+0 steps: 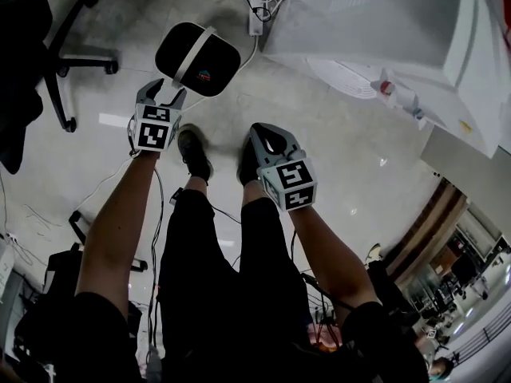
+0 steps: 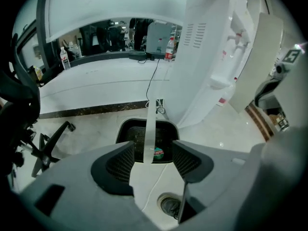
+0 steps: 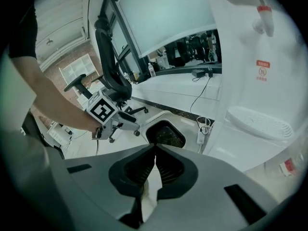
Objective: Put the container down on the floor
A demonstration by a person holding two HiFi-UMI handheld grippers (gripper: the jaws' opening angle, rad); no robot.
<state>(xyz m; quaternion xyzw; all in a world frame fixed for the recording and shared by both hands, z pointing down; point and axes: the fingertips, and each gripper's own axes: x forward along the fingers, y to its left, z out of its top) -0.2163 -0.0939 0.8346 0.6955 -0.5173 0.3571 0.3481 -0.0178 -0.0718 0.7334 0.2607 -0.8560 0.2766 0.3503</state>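
The container (image 1: 215, 70) is a black basket with a white handle (image 1: 194, 54), and it stands on the pale floor ahead of the person's feet. In the left gripper view the basket (image 2: 137, 134) lies just beyond the jaws. Its handle (image 2: 150, 124) rises in the gap between them, clear of both pads. My left gripper (image 1: 164, 92) (image 2: 153, 148) is open at the basket's near edge. My right gripper (image 1: 267, 134) (image 3: 155, 150) is shut with nothing seen in it, off to the right over the person's right shoe. The right gripper view shows the basket (image 3: 166, 134) and the left gripper (image 3: 126, 121).
A big white appliance (image 1: 383, 30) stands close on the right of the basket, with a power strip and cable (image 1: 257, 14) at its foot. A black office chair (image 1: 64, 54) is at the left. The person's shoes (image 1: 194, 154) and loose cables (image 1: 104, 186) are on the floor below.
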